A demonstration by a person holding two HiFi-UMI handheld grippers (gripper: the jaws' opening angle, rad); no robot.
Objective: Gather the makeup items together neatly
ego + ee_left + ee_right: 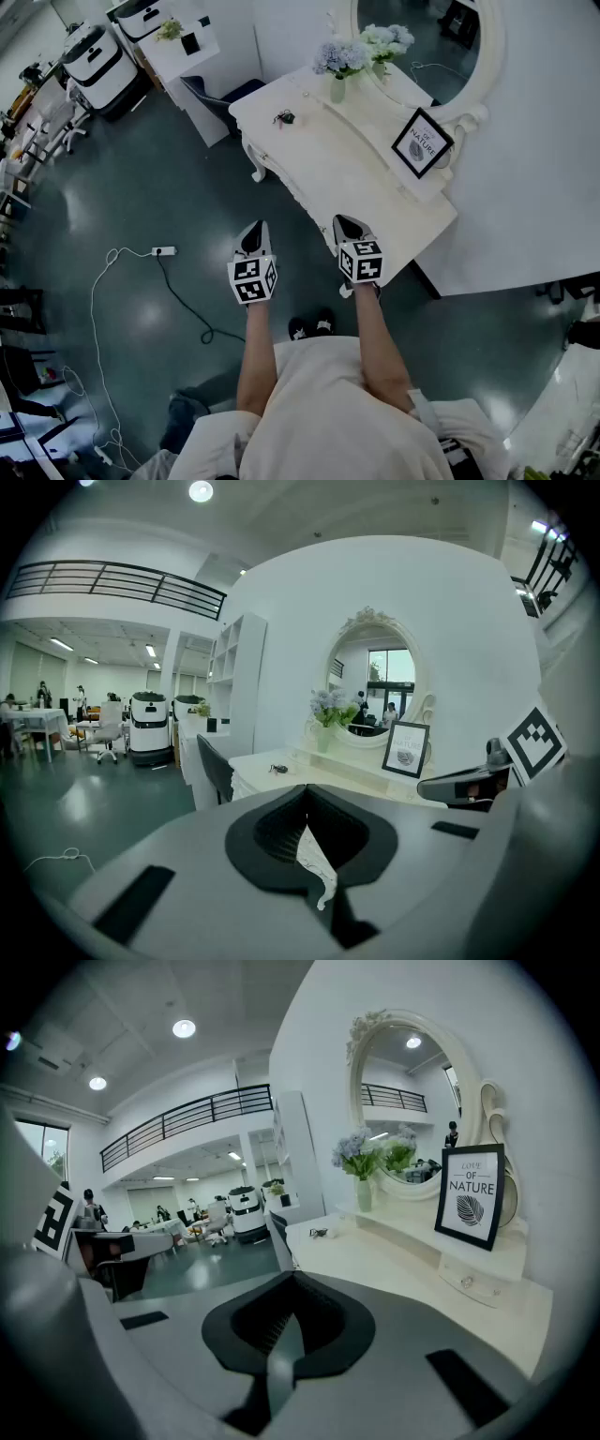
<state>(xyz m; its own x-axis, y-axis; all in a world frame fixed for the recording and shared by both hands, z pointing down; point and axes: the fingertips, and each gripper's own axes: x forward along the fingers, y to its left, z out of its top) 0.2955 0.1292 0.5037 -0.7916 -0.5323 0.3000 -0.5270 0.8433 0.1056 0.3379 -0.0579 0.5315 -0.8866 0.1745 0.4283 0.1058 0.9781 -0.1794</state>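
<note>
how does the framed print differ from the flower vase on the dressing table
The framed print is a flat, black-edged rectangle with lettering; the vase is slim, pale green and holds bluish flowers. The framed print stands nearer the person, the vase farther along. Both stand on the raised shelf before the oval mirror.

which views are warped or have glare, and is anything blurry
Head view: dim overall, soft sheen patches on the glossy floor, little warping. Left gripper view: heavy fisheye with black corners, the balcony railing bows, the ceiling lamp is blown out. Right gripper view: same fisheye, lamps glare, the framed print is sharp.
</note>
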